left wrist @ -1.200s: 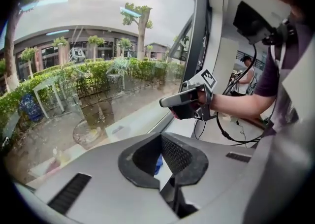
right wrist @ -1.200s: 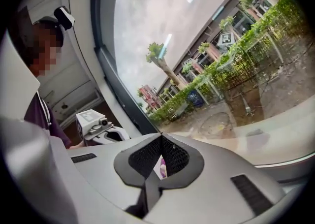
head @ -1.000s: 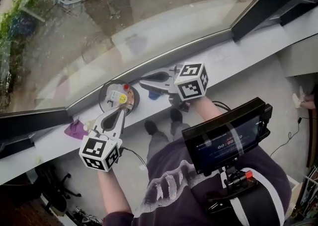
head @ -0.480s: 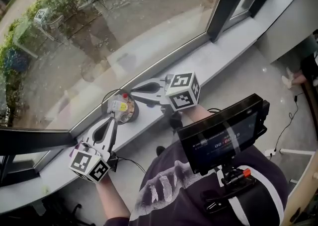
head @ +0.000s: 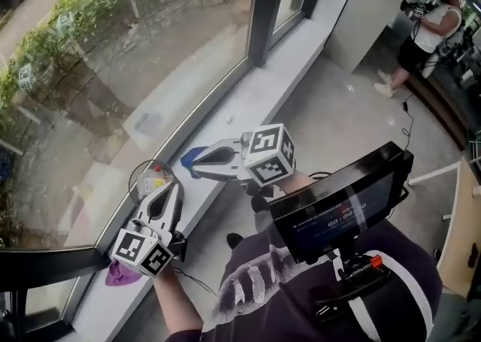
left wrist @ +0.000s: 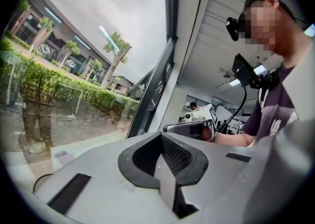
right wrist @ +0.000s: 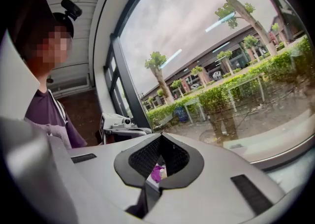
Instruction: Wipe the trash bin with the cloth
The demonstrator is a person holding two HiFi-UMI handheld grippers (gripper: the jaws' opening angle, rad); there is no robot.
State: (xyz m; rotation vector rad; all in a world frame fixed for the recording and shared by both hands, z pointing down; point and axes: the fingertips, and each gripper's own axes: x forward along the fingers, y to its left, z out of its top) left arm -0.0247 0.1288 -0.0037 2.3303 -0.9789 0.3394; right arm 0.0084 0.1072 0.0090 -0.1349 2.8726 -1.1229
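A small round trash bin (head: pixel 149 177) with yellow and red bits inside stands on the white windowsill (head: pixel 248 104) against the glass. My left gripper (head: pixel 173 186) points at it from the near side and hides part of its rim, its jaws shut and empty. Just right of the bin, my right gripper (head: pixel 189 171) lies sideways, also shut and empty. The purple cloth (head: pixel 120 273) sits on the sill behind the left gripper's cube, touched by neither. In the right gripper view the cloth (right wrist: pixel 157 173) shows through the jaw opening, with the left gripper (right wrist: pixel 120 122) beyond. The left gripper view shows the right gripper (left wrist: pixel 196 127).
A blue item (head: pixel 192 156) lies on the sill at the right gripper's tip. Large window glass (head: pixel 135 55) backs the sill, with a dark frame post (head: pixel 269 2) farther along. A monitor (head: pixel 338 205) hangs at my chest. Another person (head: pixel 425 25) stands on the floor far right.
The head view has swung round, so the sill now runs up to the right. Both grippers stay shut beside the bin. The cloth has come back into view behind the left gripper.
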